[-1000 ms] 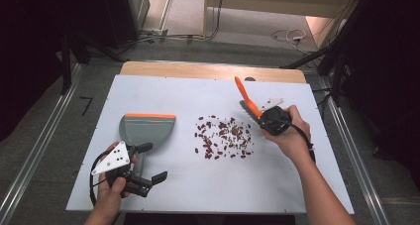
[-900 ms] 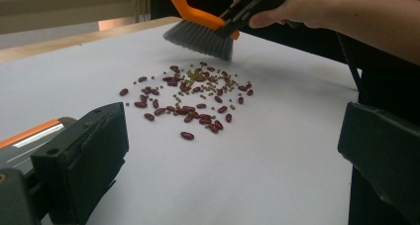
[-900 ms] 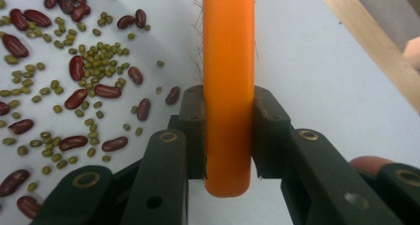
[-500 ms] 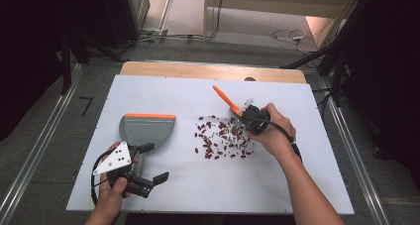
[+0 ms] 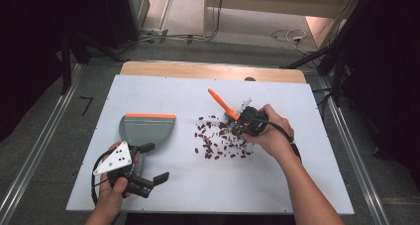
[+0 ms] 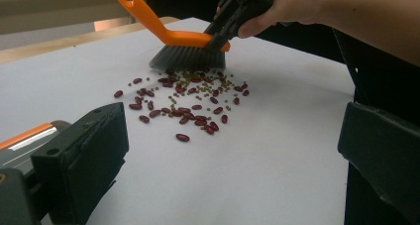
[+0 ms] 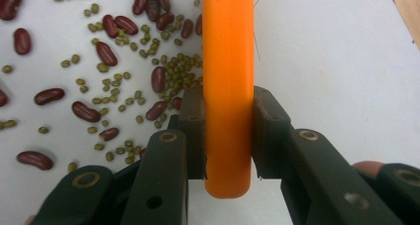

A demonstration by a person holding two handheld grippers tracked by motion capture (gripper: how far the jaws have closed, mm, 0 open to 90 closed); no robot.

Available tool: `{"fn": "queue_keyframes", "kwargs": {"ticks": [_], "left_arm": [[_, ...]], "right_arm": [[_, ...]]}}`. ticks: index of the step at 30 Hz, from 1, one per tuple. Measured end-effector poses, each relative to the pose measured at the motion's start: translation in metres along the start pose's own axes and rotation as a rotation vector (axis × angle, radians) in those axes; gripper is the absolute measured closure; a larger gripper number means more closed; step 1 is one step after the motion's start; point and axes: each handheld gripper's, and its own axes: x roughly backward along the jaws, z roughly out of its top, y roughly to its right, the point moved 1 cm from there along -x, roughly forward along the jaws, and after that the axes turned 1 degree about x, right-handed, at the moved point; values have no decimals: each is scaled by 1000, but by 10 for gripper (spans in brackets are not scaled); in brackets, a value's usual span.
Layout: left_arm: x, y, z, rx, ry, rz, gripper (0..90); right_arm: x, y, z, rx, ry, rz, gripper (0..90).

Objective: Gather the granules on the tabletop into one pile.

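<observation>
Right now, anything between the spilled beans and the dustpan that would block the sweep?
Nothing visible. In the high view the white tabletop lies bare between the beans and the dustpan. The brush, clamped in the right hand-held gripper, sits at the pile's far side from the pan.

White table top (image 5: pixel 307 185) with wooden far edge. Grey dustpan (image 5: pixel 147 131) lying left of centre; red and green beans (image 5: pixel 220 140) scattered at centre, brush bristles (image 6: pixel 188 57) resting on them.

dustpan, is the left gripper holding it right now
No, in the high view the left gripper has open jaws with nothing between them, beside the grey dustpan lying on the table.
</observation>
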Motion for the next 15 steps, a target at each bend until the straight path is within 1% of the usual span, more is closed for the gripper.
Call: {"fn": "queue_keyframes", "kwargs": {"ticks": [3, 6, 8, 10, 11, 12, 15], "left_arm": [[0, 0, 0, 0, 0, 2, 0], [1, -1, 0, -1, 4, 5, 0], [2, -1, 0, 0, 5, 7, 0], [3, -1, 0, 3, 5, 8, 0], [3, -2, 0, 4, 6, 8, 0], [3, -2, 0, 4, 6, 8, 0], [3, -2, 0, 4, 5, 7, 0]], "right_arm": [[2, 0, 1, 16, 7, 9, 690], [4, 0, 2, 1, 9, 25, 689], [6, 3, 2, -17, 30, 29, 689], [9, 7, 4, -46, 54, 15, 689], [9, 9, 5, -49, 59, 6, 689], [8, 10, 7, -45, 61, -4, 689], [0, 11, 12, -14, 43, -25, 689]]}}
